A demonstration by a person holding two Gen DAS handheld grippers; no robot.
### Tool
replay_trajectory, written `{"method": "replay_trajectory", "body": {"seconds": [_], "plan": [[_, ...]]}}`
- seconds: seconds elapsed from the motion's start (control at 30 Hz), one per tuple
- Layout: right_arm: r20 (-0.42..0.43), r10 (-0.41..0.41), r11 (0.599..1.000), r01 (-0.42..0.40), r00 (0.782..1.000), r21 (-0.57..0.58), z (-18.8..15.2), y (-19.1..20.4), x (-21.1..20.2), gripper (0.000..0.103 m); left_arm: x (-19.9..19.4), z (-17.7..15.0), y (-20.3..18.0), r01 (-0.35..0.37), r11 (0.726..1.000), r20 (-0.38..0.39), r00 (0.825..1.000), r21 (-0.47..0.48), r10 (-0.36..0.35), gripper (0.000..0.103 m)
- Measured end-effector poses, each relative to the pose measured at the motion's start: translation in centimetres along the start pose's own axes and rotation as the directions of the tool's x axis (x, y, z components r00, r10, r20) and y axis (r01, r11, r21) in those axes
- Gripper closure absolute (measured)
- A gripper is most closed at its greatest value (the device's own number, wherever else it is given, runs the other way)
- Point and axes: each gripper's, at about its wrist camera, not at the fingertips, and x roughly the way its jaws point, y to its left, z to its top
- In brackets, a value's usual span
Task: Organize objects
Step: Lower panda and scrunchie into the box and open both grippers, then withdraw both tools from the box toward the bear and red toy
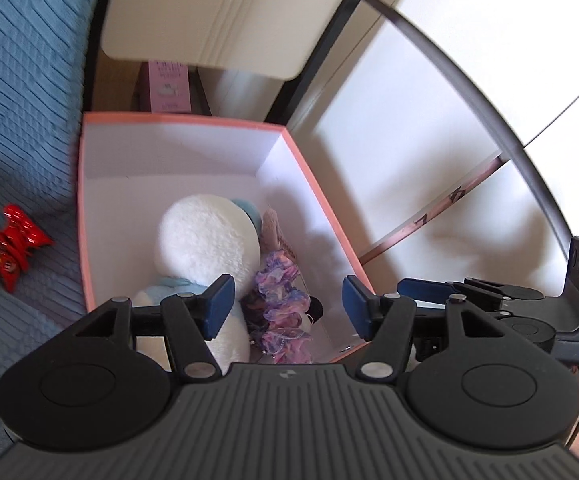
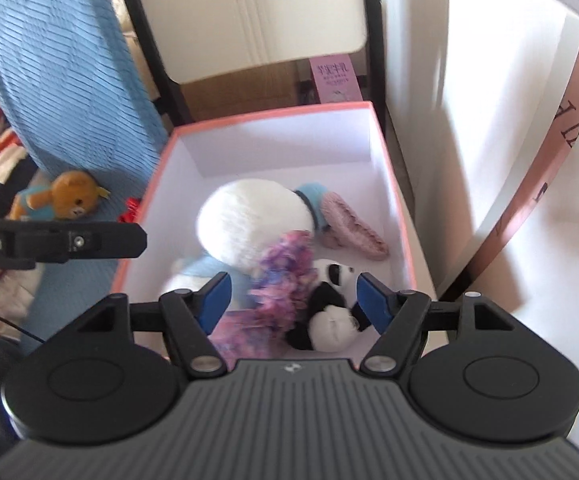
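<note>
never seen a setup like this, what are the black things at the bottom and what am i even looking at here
The black things are hand-held grippers: a person holds one in each hand, and a wide-angle camera on each looks forward along its two blue-padded fingers. One picture is from the left gripper, the other from the right gripper. Both are open and hold nothing.

Both hang over a pink box with a white inside. In it lie a white plush toy with light blue parts, a purple-pink frilly piece, a small panda plush and a pink knitted item.

Outside the box, on a blue textured cover, lie a red hair clip and, in the right camera's view, a small brown bear toy. These may be next to go in.
</note>
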Motion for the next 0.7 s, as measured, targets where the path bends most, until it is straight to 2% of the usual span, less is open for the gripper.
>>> {"method": "replay_trajectory", "body": {"seconds": [0.33,0.7], "plan": [[0.042,0.043,0.999,-0.043,0.998,0.009,-1.1,4.1,-3.2,0.032,-6.9,-2.0,1.6,-0.007,1.0,0.108,0.994,0.006,0.006,0.038],[0.04,0.071,0.997,-0.07,0.997,-0.034,-4.0,9.4,-4.1,0.032,-12.8,-5.5,3.6,-0.044,0.999,0.195,0.98,0.001,0.043,0.038]]}}
